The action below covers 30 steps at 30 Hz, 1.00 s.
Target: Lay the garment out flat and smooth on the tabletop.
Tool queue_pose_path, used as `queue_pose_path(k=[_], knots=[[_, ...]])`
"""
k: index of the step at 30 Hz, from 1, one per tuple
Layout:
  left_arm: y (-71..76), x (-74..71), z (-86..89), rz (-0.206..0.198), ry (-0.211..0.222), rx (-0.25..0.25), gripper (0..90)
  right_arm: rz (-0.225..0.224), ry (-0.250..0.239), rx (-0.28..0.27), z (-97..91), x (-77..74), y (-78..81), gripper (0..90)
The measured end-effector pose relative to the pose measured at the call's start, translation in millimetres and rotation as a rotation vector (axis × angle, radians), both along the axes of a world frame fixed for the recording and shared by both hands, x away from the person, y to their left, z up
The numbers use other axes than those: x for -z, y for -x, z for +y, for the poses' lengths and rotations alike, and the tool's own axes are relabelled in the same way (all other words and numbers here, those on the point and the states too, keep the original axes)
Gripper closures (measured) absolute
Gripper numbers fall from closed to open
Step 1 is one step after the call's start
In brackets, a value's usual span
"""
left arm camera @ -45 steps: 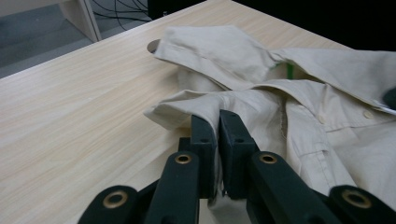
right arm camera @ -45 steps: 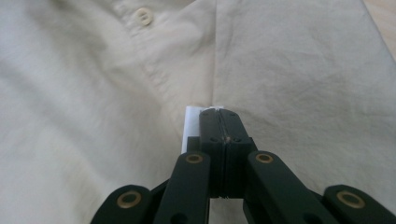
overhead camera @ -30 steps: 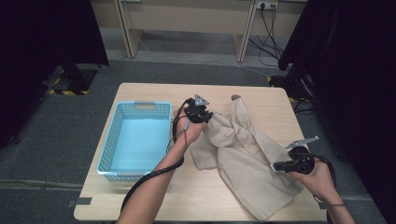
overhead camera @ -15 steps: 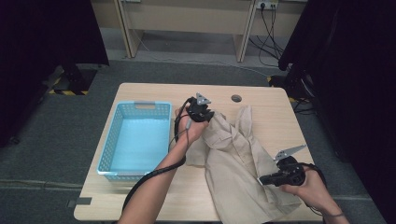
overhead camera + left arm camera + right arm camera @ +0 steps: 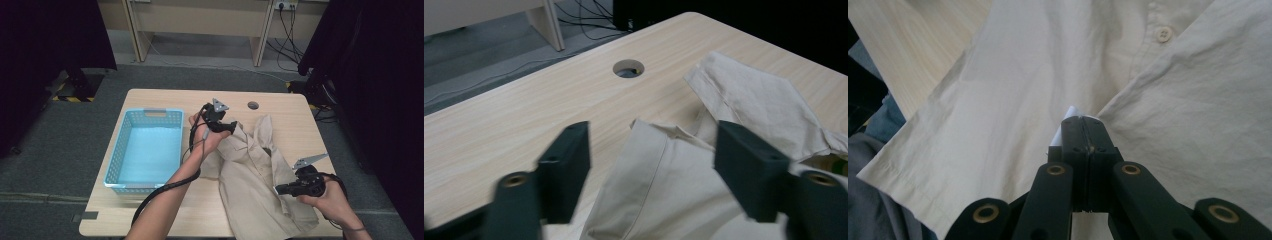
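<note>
Shirt (image 5: 260, 185) lies spread on the table (image 5: 165, 100), at 3 o'clock of the basket (image 5: 145, 150). Left gripper (image 5: 651, 165): jaws just opened, collar freed. Right gripper (image 5: 1083, 125): clamped on a white tag at the shirt's lower part. Step judged: spreading the shirt flat. Next calls for regripping the collar.

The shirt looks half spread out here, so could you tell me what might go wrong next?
1. The shirt hangs over the table front edge; it may slide off.
2. The left tool has just opened, cloth lying loose between its jaws, so the collar end may bunch.
3. The right tool pinches a thin fold that could slip.
</note>
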<state>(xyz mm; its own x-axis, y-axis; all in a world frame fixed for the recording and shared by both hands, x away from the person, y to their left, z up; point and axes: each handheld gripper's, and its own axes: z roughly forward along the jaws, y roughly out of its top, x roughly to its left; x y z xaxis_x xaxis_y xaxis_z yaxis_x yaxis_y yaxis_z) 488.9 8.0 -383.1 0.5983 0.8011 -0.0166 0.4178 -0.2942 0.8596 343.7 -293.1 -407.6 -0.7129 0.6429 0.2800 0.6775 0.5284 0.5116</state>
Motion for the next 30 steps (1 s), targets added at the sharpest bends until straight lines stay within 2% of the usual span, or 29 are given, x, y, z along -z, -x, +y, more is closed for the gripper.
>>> queue_pose_path(k=[2, 4, 7, 8, 10, 13, 14, 15, 16, 19, 21, 22, 24, 25, 26, 27, 30], knots=[[3.3, -5.9, -0.4, -0.018, -0.009, -0.025, 18.2, -0.011, -0.016, 0.026, -2.6, -1.9, -1.0, 89.8], [10.3, -13.3, -1.3, -0.040, -0.013, -0.018, 16.8, -0.028, -0.032, 0.051, -6.3, -5.1, -2.5, 89.8], [25.1, -18.8, -4.7, -0.048, -0.021, 0.041, 18.8, -0.064, -0.057, 0.099, -13.6, -12.1, -5.0, 89.9], [31.0, -19.5, -5.7, -0.055, -0.036, 0.068, 19.2, -0.073, -0.065, 0.111, -15.6, -13.9, -5.7, 89.8], [43.8, -17.3, -9.0, -0.030, -0.036, 0.116, 20.4, -0.101, -0.089, 0.156, -22.5, -19.7, -7.6, 89.9], [57.0, -10.0, -10.2, 0.006, -0.057, 0.179, 21.7, -0.167, -0.117, 0.238, -38.0, -28.8, -11.7, 89.9], [64.2, -3.6, -9.9, 0.025, -0.072, 0.205, 21.9, -0.199, -0.112, 0.303, -48.6, -32.7, -12.9, 89.9], [68.1, 0.5, -9.4, 0.035, -0.082, 0.218, 21.9, -0.202, -0.111, 0.331, -53.2, -33.9, -12.8, 89.9], [72.8, 5.6, -8.7, 0.050, -0.092, 0.230, 22.0, -0.205, -0.104, 0.360, -59.6, -34.7, -13.0, 89.9], [82.7, 16.7, -7.3, 0.070, -0.112, 0.262, 22.6, -0.203, -0.025, 0.438, -77.1, -32.9, -12.7, 89.7], [88.8, 24.9, -6.2, 0.085, -0.128, 0.274, 22.8, -0.172, 0.055, 0.461, -85.7, -28.6, -12.6, 89.2], [91.1, 29.0, -5.5, 0.090, -0.141, 0.276, 22.7, -0.170, 0.085, 0.478, -89.2, -26.7, -12.4, 88.3], [93.6, 36.7, -3.8, 0.102, -0.162, 0.271, 23.2, -0.160, 0.183, 0.484, -93.7, -24.1, -13.5, 78.9], [94.4, 40.0, -3.0, 0.108, -0.163, 0.265, 23.6, -0.167, 0.208, 0.493, -94.9, -24.5, -14.3, 74.6], [95.1, 42.8, -2.3, 0.112, -0.164, 0.260, 24.2, -0.196, 0.213, 0.512, -95.3, -26.1, -14.9, 70.6], [96.1, 45.3, -2.1, 0.117, -0.164, 0.259, 24.5, -0.223, 0.228, 0.508, -94.4, -28.4, -16.1, 68.1], [99.0, 50.8, -1.8, 0.126, -0.162, 0.254, 25.6, -0.288, 0.215, 0.486, -88.3, -37.0, -23.0, 61.6]])
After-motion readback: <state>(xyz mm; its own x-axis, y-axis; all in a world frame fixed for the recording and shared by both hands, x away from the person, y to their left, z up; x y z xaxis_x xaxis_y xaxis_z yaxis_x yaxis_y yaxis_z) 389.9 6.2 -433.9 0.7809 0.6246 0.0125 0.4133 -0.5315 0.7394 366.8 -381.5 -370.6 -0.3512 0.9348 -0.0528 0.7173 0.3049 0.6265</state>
